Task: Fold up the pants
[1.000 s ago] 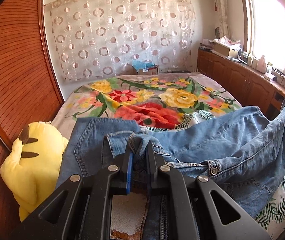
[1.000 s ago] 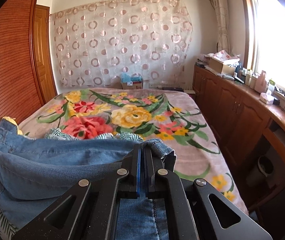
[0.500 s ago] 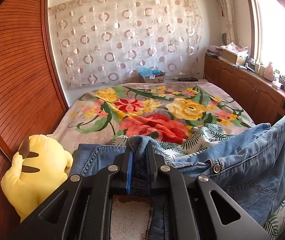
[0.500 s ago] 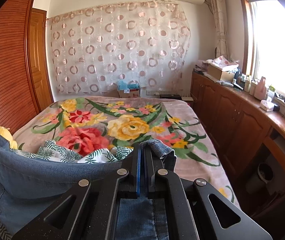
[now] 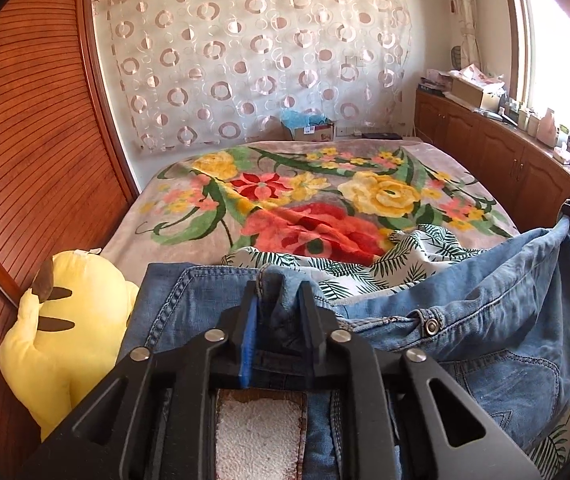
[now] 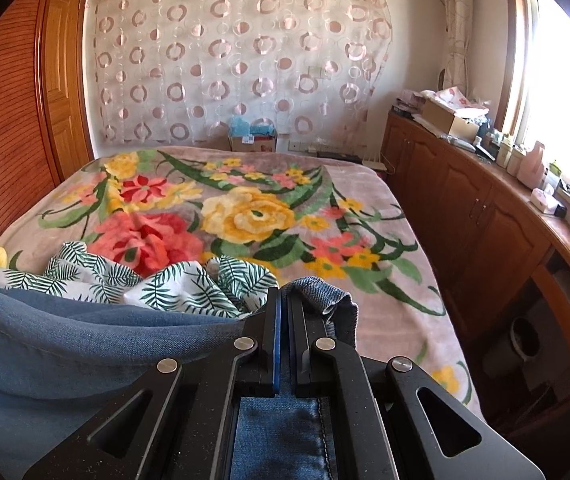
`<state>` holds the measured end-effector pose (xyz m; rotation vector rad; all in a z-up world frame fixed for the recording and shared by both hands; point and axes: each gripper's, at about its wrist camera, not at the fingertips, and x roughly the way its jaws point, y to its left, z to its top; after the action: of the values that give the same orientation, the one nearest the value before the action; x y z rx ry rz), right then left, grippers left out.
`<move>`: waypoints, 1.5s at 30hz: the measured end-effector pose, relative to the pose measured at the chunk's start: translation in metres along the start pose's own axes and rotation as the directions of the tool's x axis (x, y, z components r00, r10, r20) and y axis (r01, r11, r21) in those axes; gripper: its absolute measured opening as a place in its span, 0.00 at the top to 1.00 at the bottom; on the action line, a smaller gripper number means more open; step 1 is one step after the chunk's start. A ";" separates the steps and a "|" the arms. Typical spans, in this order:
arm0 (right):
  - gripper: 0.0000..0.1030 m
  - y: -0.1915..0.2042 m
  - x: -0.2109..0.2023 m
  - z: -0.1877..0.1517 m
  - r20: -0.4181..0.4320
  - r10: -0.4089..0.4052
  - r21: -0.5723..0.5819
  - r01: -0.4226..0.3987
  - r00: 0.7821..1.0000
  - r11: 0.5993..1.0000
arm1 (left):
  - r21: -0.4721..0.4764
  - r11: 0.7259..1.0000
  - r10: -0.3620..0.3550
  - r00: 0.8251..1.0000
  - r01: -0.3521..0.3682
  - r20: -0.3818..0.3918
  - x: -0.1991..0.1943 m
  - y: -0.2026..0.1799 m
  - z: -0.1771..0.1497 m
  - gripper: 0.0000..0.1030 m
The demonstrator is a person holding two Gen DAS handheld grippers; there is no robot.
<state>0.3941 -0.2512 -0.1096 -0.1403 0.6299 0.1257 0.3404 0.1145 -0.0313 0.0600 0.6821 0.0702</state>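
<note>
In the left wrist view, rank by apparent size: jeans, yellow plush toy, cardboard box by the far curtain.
1. jeans, though nearness to the camera inflates them
2. yellow plush toy, also near
3. cardboard box, far off

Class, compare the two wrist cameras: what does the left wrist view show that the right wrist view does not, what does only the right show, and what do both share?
Only the left wrist view: the jeans' metal button, the pale waistband patch and the left gripper, its jaws just opening with denim between them.

Only the right wrist view: the paneled wooden door and the right gripper, shut on a fold of denim.

Both: the jeans, floral blanket, leaf-print cloth and yellow plush toy.
</note>
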 end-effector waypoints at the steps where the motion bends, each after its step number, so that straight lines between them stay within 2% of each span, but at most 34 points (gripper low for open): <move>1: 0.98 0.000 0.000 -0.001 -0.007 0.002 0.001 -0.002 1.000 1.000 | 0.000 1.000 0.002 1.000 -0.002 -0.002 -0.002 0.000 0.000 0.72; 3: 0.98 -0.002 -0.006 0.007 -0.019 0.003 0.005 -0.003 1.000 1.000 | 0.004 1.000 0.000 1.000 0.000 0.002 -0.008 0.000 -0.002 0.58; 4: 0.98 -0.003 -0.008 0.009 -0.022 0.004 0.011 -0.004 1.000 1.000 | 0.007 1.000 0.000 1.000 0.000 0.006 -0.011 0.000 -0.003 0.54; 9: 0.88 0.000 -0.019 0.013 -0.021 -0.016 -0.009 0.016 1.000 1.000 | 0.023 1.000 -0.012 1.000 0.012 -0.004 -0.024 0.004 -0.012 0.52; 10: 0.86 0.002 -0.023 0.014 -0.017 -0.015 -0.011 0.015 1.000 1.000 | 0.025 1.000 -0.012 1.000 0.012 -0.008 -0.026 0.004 -0.014 0.48; 12: 0.72 0.006 -0.027 0.012 -0.009 -0.013 -0.011 0.012 1.000 1.000 | 0.021 1.000 -0.009 1.000 0.009 -0.004 -0.031 0.008 -0.019 0.24; 14: 0.66 0.009 -0.033 0.010 0.000 -0.003 -0.012 0.003 1.000 1.000 | 0.012 1.000 -0.023 1.000 0.023 0.001 -0.035 0.011 -0.021 0.22; 21: 0.64 0.026 -0.050 0.000 0.011 0.089 -0.023 -0.089 0.996 0.996 | 0.020 1.000 -0.022 1.000 0.022 -0.008 -0.048 0.016 -0.042 0.23; 23: 0.64 0.034 -0.055 -0.004 0.007 0.124 -0.039 -0.124 0.992 0.992 | 0.029 0.999 -0.022 0.999 0.023 -0.027 -0.049 0.015 -0.054 0.26; 27: 0.64 0.047 -0.065 -0.015 -0.005 0.192 -0.061 -0.192 0.981 0.980 | 0.013 1.000 -0.025 0.997 0.026 -0.068 -0.046 0.022 -0.070 0.45; 30: 0.64 0.046 -0.074 -0.022 -0.016 0.235 -0.062 -0.236 0.972 0.970 | -0.002 1.000 -0.030 0.996 0.030 -0.087 -0.045 0.026 -0.078 0.51; 31: 0.64 0.044 -0.077 -0.021 -0.018 0.243 -0.062 -0.243 0.970 0.968 | -0.004 0.999 -0.032 0.995 0.032 -0.090 -0.046 0.026 -0.080 0.53; 32: 0.64 0.042 -0.081 -0.022 -0.018 0.248 -0.063 -0.248 0.969 0.967 | -0.007 0.999 -0.039 0.995 0.039 -0.092 -0.048 0.026 -0.082 0.62; 34: 0.64 0.037 -0.088 -0.024 -0.016 0.250 -0.065 -0.250 0.968 0.966 | -0.006 0.998 -0.056 0.994 0.056 -0.095 -0.051 0.024 -0.085 0.67; 36: 0.64 0.029 -0.095 -0.028 -0.013 0.247 -0.066 -0.247 0.969 0.967 | 0.015 0.998 -0.052 0.995 0.054 -0.088 -0.056 0.021 -0.087 0.78; 39: 0.64 0.024 -0.105 -0.031 -0.012 0.239 -0.059 -0.239 0.971 0.969 | 0.013 0.998 -0.058 0.996 0.059 -0.061 -0.067 0.024 -0.088 0.87; 45: 0.64 0.009 -0.124 -0.048 -0.015 0.218 -0.029 -0.219 0.976 0.975 | -0.027 0.999 -0.031 0.999 0.032 0.016 -0.098 0.039 -0.086 0.90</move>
<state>0.2662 -0.2599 -0.0752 -0.1008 0.6540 0.3475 0.2081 0.1476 -0.0333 0.0239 0.6665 0.0485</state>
